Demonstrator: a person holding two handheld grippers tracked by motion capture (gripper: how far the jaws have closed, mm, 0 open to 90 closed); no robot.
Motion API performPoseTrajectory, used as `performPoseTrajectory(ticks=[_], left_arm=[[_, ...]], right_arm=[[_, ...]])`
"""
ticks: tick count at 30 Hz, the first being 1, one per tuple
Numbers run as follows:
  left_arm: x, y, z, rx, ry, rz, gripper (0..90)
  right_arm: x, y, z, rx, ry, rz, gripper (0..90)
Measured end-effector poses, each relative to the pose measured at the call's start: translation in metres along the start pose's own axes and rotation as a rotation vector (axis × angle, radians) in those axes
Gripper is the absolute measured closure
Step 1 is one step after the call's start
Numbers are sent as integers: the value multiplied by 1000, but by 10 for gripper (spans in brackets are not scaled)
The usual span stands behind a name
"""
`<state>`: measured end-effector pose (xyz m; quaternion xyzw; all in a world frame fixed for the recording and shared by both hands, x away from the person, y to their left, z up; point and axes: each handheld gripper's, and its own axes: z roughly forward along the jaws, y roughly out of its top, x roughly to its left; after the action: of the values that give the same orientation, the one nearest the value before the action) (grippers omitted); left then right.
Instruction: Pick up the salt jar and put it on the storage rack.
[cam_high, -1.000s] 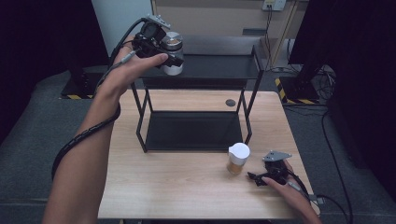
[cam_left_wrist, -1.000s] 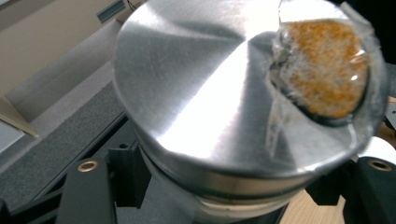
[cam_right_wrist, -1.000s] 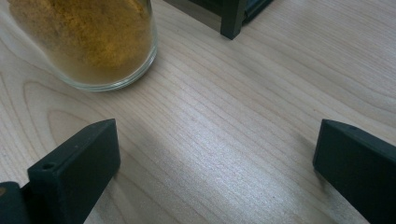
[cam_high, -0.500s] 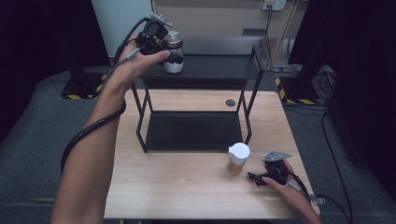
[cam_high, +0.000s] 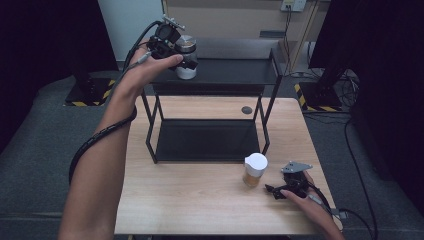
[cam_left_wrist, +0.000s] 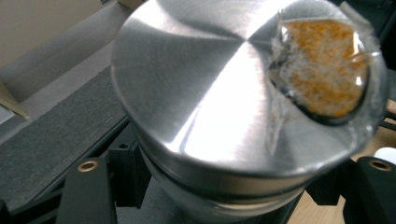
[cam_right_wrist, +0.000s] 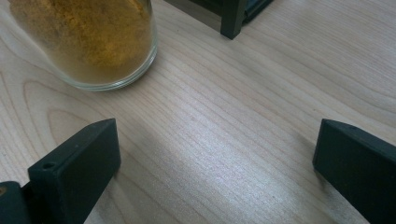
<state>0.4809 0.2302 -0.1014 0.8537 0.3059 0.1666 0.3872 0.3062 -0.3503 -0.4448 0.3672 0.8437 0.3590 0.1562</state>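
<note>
Left tool (cam_high: 181, 56) grips a jar (cam_high: 186, 59) with a steel lid (cam_left_wrist: 210, 79), held at the top shelf (cam_high: 230, 70) of the black rack (cam_high: 207, 125). In the left gripper view the jaws clamp the jar just under the lid, one each side; the lid has a clear window showing orange powder. Whether the base already touches the shelf is hard to tell from above, probably just on or just over it.

Right tool (cam_high: 286, 189) rests on the table (cam_high: 200, 200) near the front right corner, jaws wide, nothing between them. Second jar (cam_high: 254, 170), white lid, orange spice, stands on the table just beside it, near the rack's front right leg.

Step in hand looks like placing the jar on the top shelf. To do it well:
- keep the jar upright, grip firm until the base sits flat
- set it well in from the shelf's front edge, since the shelf has no visible lip
- lower straight, no sliding
- open jaws only once weight is on the shelf, then back out level so a jaw doesn't clip the lid
- right tool stays clear of the second jar
</note>
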Motion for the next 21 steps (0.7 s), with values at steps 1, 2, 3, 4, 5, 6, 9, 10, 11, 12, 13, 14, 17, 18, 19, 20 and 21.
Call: performPoseTrajectory(ticks=[1,2,3,4,5,6,9,10,11,12,13,14,17,18,19,20,21], left_arm=[[0,0,0,3,-2,0,294],[1,0,0,3,-3,0,294],[2,0,0,2,-5,0,294],[3,-1,0,-1,-7,-3,294],[3,-2,0,-4,-9,-11,294],[4,-4,0,-8,-12,-21,293],[4,-5,1,-14,-10,-22,292],[3,-5,1,-12,-4,-18,289],[1,-4,2,-8,3,-17,281],[-1,-3,3,1,13,-13,268],[-3,-2,5,8,19,-9,245],[-4,-2,5,8,25,-6,216],[-9,-5,-2,-9,48,0,169],[-10,-7,-6,-12,53,3,158],[-11,-8,-10,-14,57,8,153],[-12,-10,-14,-17,60,13,152],[-13,-13,-19,-23,63,13,151]], right_arm=[[0,0,0,0,0,0,17],[0,0,0,0,0,-2,17],[0,0,0,0,0,-2,17],[0,0,0,0,0,-2,17],[0,0,0,0,-1,-3,17],[0,0,0,0,-1,-2,17],[0,0,0,0,-1,-3,17],[0,0,0,0,-1,-3,17],[0,0,0,0,-1,-3,17],[0,0,0,0,-2,-3,17],[0,0,0,0,-1,-3,17],[0,0,0,0,-1,-3,17],[0,0,0,1,-1,-2,17],[0,0,0,1,-1,-2,17],[0,0,0,1,-1,-2,17],[0,0,0,0,-1,-2,17],[0,0,0,1,-2,-3,17]])
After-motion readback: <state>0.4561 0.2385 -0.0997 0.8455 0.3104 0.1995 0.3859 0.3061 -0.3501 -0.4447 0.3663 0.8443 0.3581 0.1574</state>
